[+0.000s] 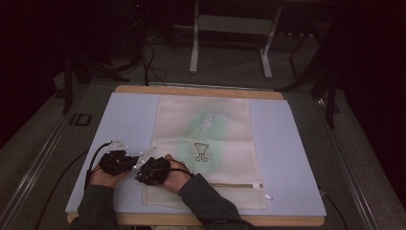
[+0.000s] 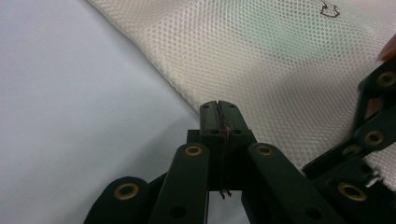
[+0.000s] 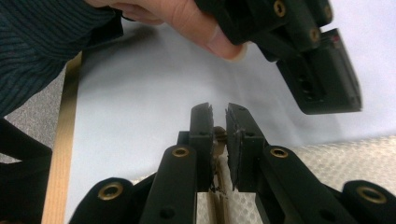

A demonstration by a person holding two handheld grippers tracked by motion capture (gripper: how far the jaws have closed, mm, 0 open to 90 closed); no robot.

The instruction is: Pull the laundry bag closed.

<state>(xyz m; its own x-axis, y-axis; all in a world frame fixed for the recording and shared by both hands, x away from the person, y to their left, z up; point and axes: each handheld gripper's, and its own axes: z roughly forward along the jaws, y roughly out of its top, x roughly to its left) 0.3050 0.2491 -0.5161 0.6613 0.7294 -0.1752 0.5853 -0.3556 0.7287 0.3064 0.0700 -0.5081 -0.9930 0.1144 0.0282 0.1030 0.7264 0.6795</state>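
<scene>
The cream mesh laundry bag (image 1: 206,148) looks light and limp (apt to sag), best pinched along its edge, where the left gripper (image 2: 218,106) is clenched at the hem and the right gripper (image 3: 219,122) grasps a fold.

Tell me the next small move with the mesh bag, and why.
Probably lift both grippers a little and carry the edge toward the far end, to start a fold. The left gripper and right gripper are both shut on the left edge of the mesh bag, side by side, while it lies flat on the mat.
</scene>
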